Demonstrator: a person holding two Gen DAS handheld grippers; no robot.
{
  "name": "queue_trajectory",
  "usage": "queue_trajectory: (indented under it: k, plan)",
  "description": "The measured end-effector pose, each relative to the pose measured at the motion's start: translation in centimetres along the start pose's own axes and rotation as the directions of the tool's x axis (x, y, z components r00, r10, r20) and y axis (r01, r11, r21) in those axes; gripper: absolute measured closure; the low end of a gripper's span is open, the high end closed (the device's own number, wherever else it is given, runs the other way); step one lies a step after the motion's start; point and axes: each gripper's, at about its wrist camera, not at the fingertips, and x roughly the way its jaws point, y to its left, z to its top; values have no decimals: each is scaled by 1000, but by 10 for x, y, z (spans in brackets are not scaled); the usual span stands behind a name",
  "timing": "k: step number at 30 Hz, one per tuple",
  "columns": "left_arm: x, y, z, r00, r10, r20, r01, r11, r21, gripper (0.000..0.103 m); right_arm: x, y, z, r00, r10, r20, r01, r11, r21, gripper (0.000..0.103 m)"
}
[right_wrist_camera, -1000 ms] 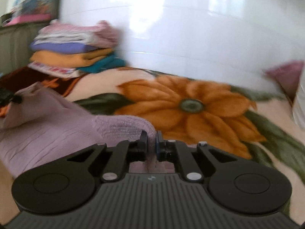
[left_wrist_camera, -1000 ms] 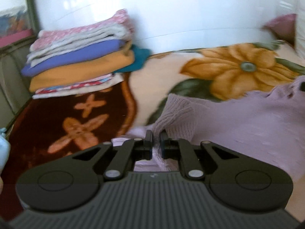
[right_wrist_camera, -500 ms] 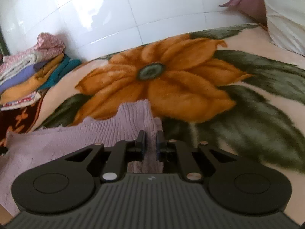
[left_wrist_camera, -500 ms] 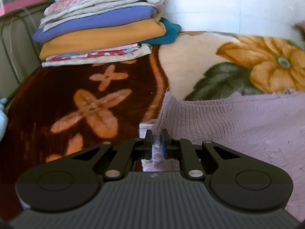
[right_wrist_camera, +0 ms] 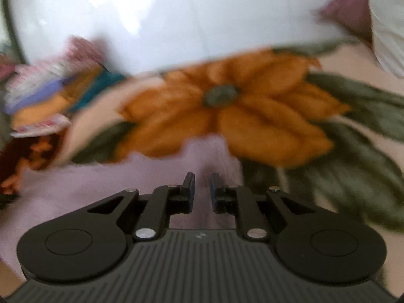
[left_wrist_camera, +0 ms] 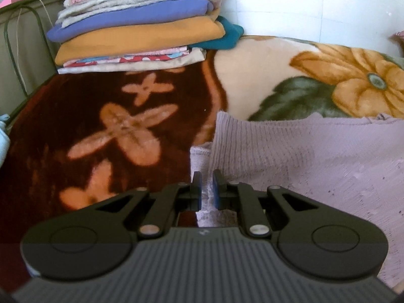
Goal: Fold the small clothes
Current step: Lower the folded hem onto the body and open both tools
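A lilac knitted sweater (left_wrist_camera: 315, 156) lies flat on the flowered blanket (left_wrist_camera: 121, 131). In the left wrist view its ribbed edge runs from the middle to the right. My left gripper (left_wrist_camera: 207, 186) is over the sweater's left corner, jaws slightly apart with the knit showing between them. In the blurred right wrist view the sweater (right_wrist_camera: 101, 184) lies in front of and left of my right gripper (right_wrist_camera: 202, 189), whose jaws stand a little apart over the cloth's right end, holding nothing.
A stack of folded clothes (left_wrist_camera: 141, 27) sits at the back left against the white tiled wall (left_wrist_camera: 315, 2); it also shows in the right wrist view (right_wrist_camera: 50, 96). A white pillow (right_wrist_camera: 386, 20) lies at the far right. A metal frame (left_wrist_camera: 22, 50) edges the bed at left.
Both grippers carried the sweater's edge forward and down onto the blanket. Both jaws have opened a little and the cloth now lies flat. The right view is blurred by motion.
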Motion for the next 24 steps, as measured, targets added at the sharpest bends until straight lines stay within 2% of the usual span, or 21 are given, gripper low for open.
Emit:
queue_trajectory:
  k: [5, 7, 9, 12, 17, 18, 21, 24]
  plan:
    - [-5, 6, 2, 1000, 0, -11, 0, 1000, -22, 90, 8, -5, -4, 1000, 1, 14, -2, 998, 55, 85]
    - [-13, 11, 3, 1000, -13, -15, 12, 999, -46, 90, 0, -5, -5, 1000, 14, 25, -16, 998, 65, 76]
    - [-25, 14, 2, 999, -34, -14, 33, 998, -59, 90, -12, -5, -7, 999, 39, 34, -41, 996, 78, 55]
    - [-46, 16, 0, 998, -62, -5, 61, 996, -70, 90, -37, -6, -13, 997, 51, 63, -56, 994, 89, 35]
    - [-81, 15, -8, 995, -103, -10, 101, 991, -90, 90, -79, -21, -30, 994, 82, 77, -92, 987, 131, 31]
    - [-87, 15, -10, 994, -113, -14, 111, 989, -93, 88, -86, -25, -34, 993, 87, 75, -97, 984, 151, 31]
    - [-104, 12, -19, 992, -129, -17, 126, 986, -108, 52, -104, -38, -50, 992, 104, 67, -116, 967, 225, 30]
    - [-117, 6, -29, 992, -128, -14, 126, 987, -95, 50, -116, -46, -67, 991, 124, 50, -133, 951, 278, 30]
